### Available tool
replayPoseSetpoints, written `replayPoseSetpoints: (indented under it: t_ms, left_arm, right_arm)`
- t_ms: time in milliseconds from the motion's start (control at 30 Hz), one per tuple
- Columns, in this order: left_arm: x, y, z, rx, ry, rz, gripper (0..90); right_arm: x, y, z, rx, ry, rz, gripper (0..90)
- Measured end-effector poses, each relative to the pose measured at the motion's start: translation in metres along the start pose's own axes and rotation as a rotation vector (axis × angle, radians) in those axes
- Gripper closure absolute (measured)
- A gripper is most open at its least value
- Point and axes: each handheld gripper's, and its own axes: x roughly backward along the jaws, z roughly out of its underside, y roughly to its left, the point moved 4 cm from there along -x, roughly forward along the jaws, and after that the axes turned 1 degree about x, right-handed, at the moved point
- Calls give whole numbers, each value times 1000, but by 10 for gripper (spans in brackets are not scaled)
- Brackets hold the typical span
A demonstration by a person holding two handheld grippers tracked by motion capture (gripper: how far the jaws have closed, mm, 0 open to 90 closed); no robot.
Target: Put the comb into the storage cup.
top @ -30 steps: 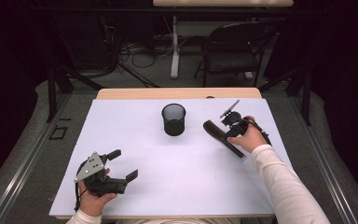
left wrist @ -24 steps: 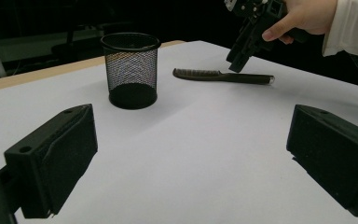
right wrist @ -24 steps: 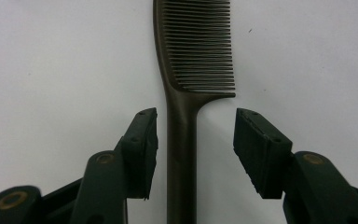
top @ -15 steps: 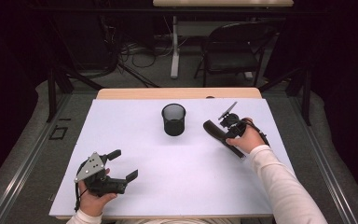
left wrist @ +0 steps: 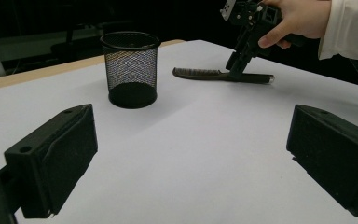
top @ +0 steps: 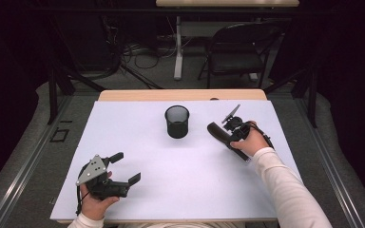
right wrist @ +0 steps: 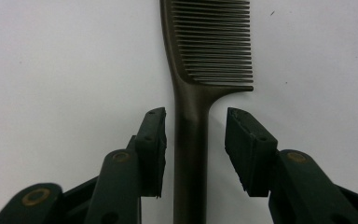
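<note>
A dark comb [right wrist: 209, 42] lies flat on the white table cover [top: 138, 137], right of the middle, also visible as a dark strip [top: 217, 131] in the high view. My right gripper [right wrist: 193, 114] points down over it and straddles the comb's handle. Its jaws have just been closing, and a narrow gap still shows on each side of the handle, so the pads are not pressing. From the left gripper view I see the comb [left wrist: 205, 73] under that gripper [left wrist: 235, 70]. My left gripper [top: 126, 167] rests near the front left, open and holding nothing.
A black mesh cup [top: 177, 121] stands upright at the table's back middle, left of the comb; it also appears ahead of the left jaws [left wrist: 131, 65]. A wooden table edge [top: 180, 95] runs behind the cover. A folding chair [top: 237, 52] stands beyond.
</note>
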Motion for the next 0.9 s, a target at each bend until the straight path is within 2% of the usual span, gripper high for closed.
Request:
replayPoseSetpoints:
  t_ms: [33,100,133,167,200,267,433,467,500,533,600,633,667,767,800,833,867,900]
  left_arm:
    - [0,0,0,-1,0,0,19]
    - [0,0,0,0,0,1,19]
    - [0,0,0,-2,-3,2,19]
    - [0,-1,0,0,-1,2,19]
    - [0,-1,0,0,-1,2,19]
    - [0,-1,0,0,-4,1,19]
    - [0,0,0,1,-4,2,19]
    - [0,0,0,-3,1,2,19]
    - [0,-1,0,0,-1,2,19]
    - [-1,-1,0,2,-2,3,19]
    - [0,-1,0,0,0,3,19]
    - [0,-1,0,0,0,2,19]
    - [0,0,0,-3,2,2,19]
    - [0,0,0,-2,1,1,19]
    - [-1,0,0,-2,1,2,19]
    - [-1,0,0,-2,2,2,19]
    - [-1,0,0,-3,2,2,19]
    - [-1,0,0,-3,2,2,19]
  right_arm:
    - [1,0,1,1,31,7,592]
    - [0,-2,0,22,29,4,600]
    - [0,0,1,-2,51,6,604]
    - [-1,0,1,-6,39,1,609]
    - [-2,-1,1,10,37,-2,611]
    - [-2,1,2,-4,49,-3,616]
    - [0,-1,3,24,97,5,624]
    - [0,-2,3,24,101,4,626]
    - [-3,0,3,2,55,-9,629]
    - [-3,0,4,-5,63,-9,634]
    - [-2,-2,5,17,82,-6,639]
    - [-4,-1,5,-10,61,-16,640]
    - [-5,-2,6,0,65,-13,644]
    - [-4,-2,8,-8,103,-10,651]
    - [-5,-3,8,5,101,-11,653]
    - [-10,-2,8,-7,25,-28,656]
    - [-12,-1,8,-33,-7,-37,660]
    - [-12,0,8,-43,-2,-37,664]
